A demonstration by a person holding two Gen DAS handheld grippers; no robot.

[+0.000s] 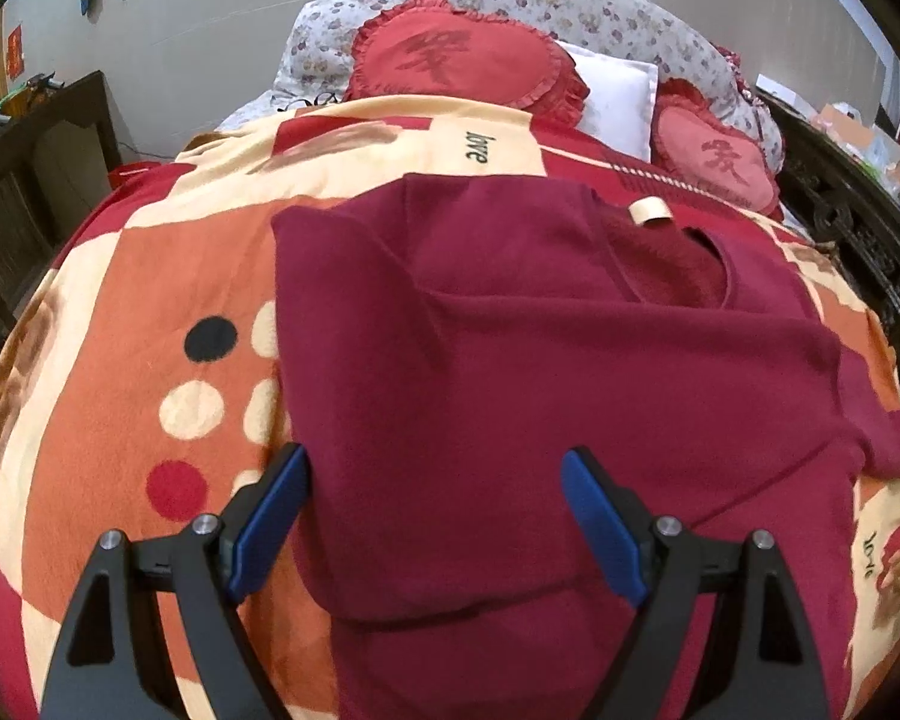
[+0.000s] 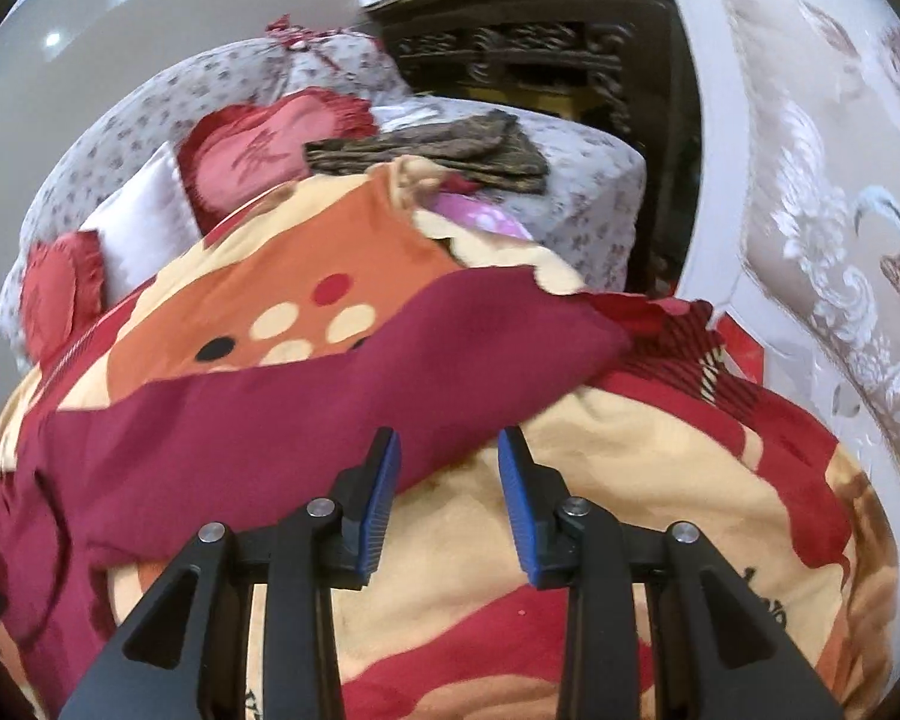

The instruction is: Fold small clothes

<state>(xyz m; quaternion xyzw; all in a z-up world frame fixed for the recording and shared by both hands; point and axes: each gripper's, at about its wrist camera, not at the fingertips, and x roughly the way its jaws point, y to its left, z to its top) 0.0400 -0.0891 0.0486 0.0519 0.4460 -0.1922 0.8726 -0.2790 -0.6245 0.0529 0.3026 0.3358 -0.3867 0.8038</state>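
Observation:
A dark red top (image 1: 510,372) lies partly folded on an orange, cream and red patterned blanket (image 1: 120,312) on a bed, its neck opening and cream label toward the pillows. My left gripper (image 1: 435,480) hangs wide open just above the top's near part, holding nothing. In the right wrist view the same top (image 2: 330,372) stretches across the blanket (image 2: 630,480) as a long band. My right gripper (image 2: 448,456) is open, its left finger over the top's lower edge, its right finger over bare blanket.
Red heart cushions (image 1: 468,60) and a white pillow (image 1: 621,102) lie at the bed's head against floral bedding. Dark wooden furniture (image 1: 24,180) stands left and right of the bed. A patterned cloth (image 2: 432,150) lies on folded bedding; a curtain (image 2: 822,180) hangs at the right.

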